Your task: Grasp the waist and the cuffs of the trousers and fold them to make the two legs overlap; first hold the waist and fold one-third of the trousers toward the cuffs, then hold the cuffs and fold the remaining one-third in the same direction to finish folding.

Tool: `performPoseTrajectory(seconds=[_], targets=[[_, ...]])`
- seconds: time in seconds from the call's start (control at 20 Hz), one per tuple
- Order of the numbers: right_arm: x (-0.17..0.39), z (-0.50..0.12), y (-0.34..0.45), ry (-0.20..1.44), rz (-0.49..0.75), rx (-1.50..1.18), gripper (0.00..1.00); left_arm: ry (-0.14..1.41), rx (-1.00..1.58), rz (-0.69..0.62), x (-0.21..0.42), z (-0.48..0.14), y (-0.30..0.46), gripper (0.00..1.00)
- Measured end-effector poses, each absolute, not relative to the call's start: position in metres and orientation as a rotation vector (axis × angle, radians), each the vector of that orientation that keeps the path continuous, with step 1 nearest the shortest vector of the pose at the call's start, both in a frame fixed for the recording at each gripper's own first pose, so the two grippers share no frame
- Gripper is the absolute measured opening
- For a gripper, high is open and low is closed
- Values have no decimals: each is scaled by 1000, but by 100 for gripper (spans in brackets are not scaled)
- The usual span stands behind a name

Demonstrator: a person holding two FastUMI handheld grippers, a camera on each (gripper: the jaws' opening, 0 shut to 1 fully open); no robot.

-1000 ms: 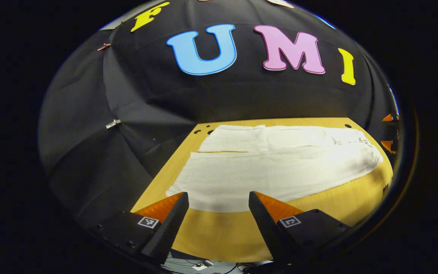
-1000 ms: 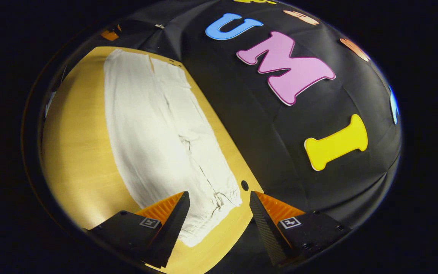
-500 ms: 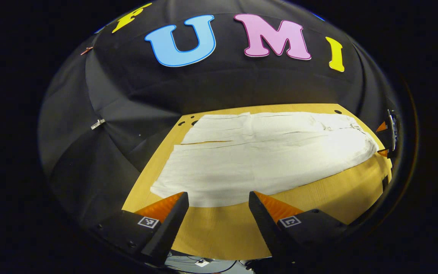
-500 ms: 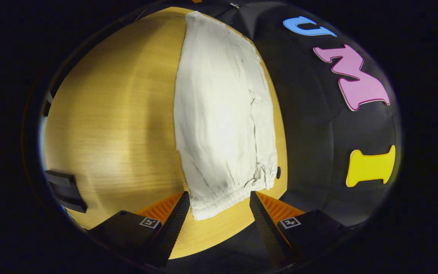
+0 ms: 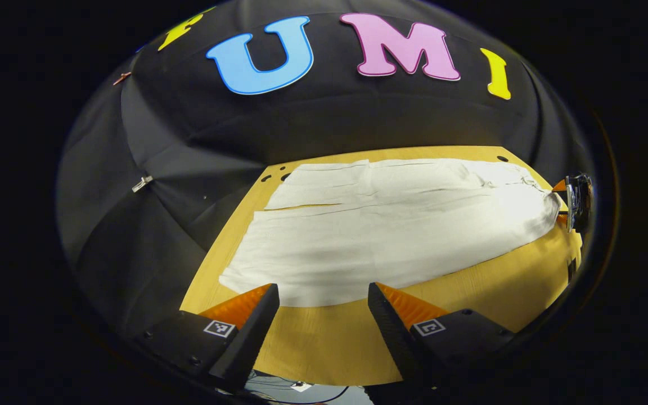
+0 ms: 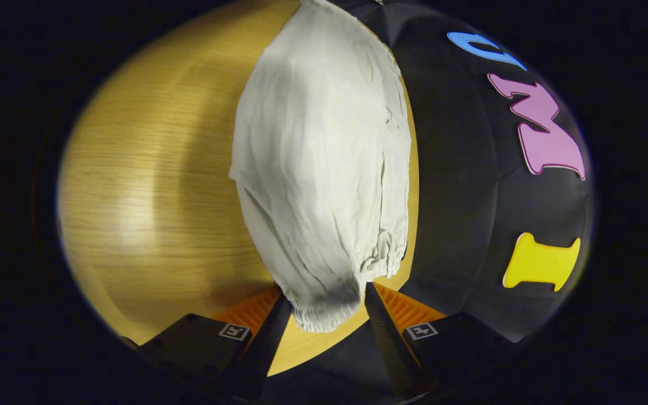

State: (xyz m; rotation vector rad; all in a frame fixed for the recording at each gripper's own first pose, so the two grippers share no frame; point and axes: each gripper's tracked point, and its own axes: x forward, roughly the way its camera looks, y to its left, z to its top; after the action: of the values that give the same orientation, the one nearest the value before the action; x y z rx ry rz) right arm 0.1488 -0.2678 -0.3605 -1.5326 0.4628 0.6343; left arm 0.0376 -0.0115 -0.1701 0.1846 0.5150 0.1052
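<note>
The off-white, crinkled cotton trousers [image 5: 391,225] lie flat on the yellow wood-grain table [image 5: 324,349], both legs spread side by side, not yet overlapped. Long axis runs left–right in the left gripper view: cuffs at the left end, gathered elastic waist [image 6: 324,312] at the right end.

Left gripper [image 5: 323,306]: jaws spread wide, holding nothing. It hovers at the near table edge, facing across the long axis. The near cuff corner [image 5: 234,275] lies just ahead and slightly to the left of its left finger; no contact apparent.

Right gripper [image 6: 323,306]: jaws parted, straddling the near corner of the waist, looking down the length of the trousers toward the cuffs. Cloth sits between the fingers and casts a dark shadow there. Whether either finger touches the fabric, I cannot tell; both pressing on it looks unlikely given the gap.

The right gripper [image 5: 574,197] also shows at the far right margin of the left gripper view, at the waist end.

Judgement: first step, taking hold for the leg-over-leg fold. The right is already at its grip point; the left needs a short shift toward the cuff corner. The fold should go across the long axis, near leg onto far leg.
</note>
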Motion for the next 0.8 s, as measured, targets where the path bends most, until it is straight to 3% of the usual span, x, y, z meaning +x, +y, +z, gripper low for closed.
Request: performPoseTrajectory(seconds=[0.1,0.2,0.35,0.6,0.8], targets=[[153,-368,-267,505,631,-1502,70,531,174,129,35,-176,-2,99],[157,-373,-268,540,630,-1457,42,550,179,170,32,-183,16,99],[158,-374,-269,605,596,-1416,25,577,231,217,30,-192,51,99],[152,-373,-265,712,673,-1287,9,616,420,189,42,-202,97,98],[152,-371,-263,705,722,-1327,8,690,614,183,56,-223,149,98]])
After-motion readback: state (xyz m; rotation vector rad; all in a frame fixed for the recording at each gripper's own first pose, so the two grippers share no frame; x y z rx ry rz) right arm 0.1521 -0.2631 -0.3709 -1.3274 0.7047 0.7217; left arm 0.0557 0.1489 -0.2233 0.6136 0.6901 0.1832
